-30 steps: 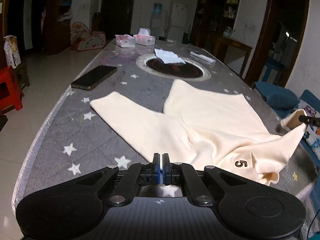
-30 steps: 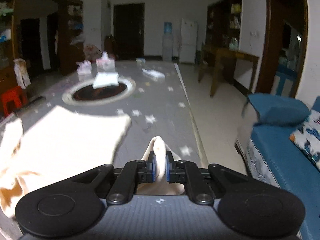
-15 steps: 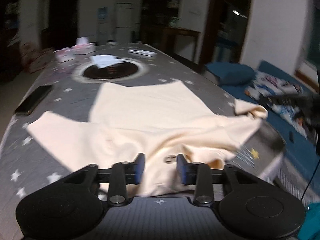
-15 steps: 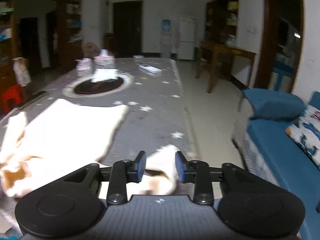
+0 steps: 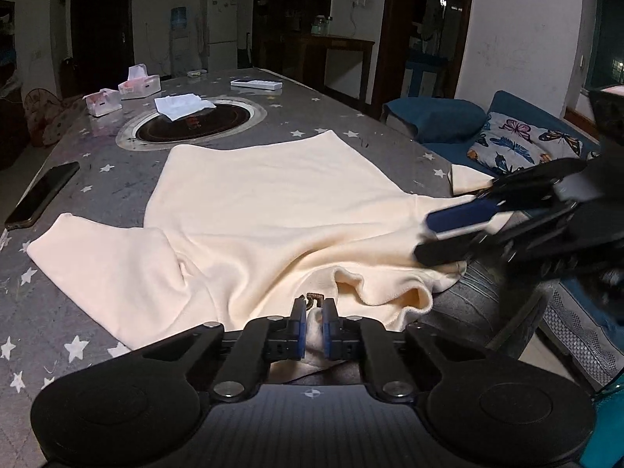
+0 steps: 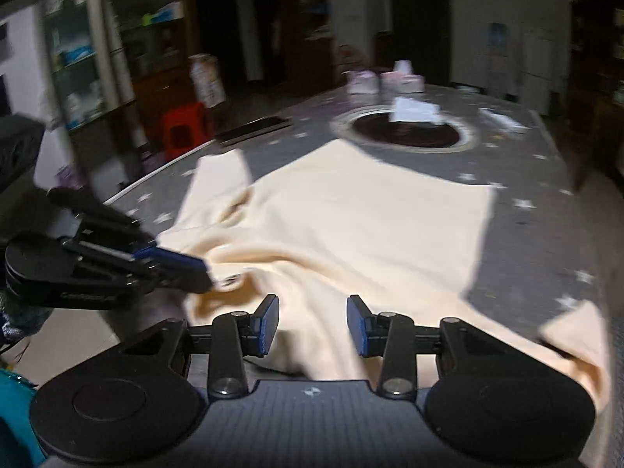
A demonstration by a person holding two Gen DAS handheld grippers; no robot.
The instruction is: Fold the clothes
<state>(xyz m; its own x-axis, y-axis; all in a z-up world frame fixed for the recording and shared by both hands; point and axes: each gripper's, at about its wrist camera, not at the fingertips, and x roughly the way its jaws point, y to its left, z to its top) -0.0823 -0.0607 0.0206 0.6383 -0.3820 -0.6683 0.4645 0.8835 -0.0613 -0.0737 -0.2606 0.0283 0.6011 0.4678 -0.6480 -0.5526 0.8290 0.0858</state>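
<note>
The cream shirt [image 5: 273,202] is spread on the tabletop [image 5: 97,148], mid-frame; its near edge is pinched by the left gripper [image 5: 314,325]; the right gripper [image 6: 313,323], released, should be closed on fabric squarely before any lifting.

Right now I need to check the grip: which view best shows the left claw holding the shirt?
The left wrist view: the left claw sits sharp, shut on the cream shirt at its near edge. The right wrist view shows that claw side-on and blurred, its tips at the shirt's crumpled edge.
</note>
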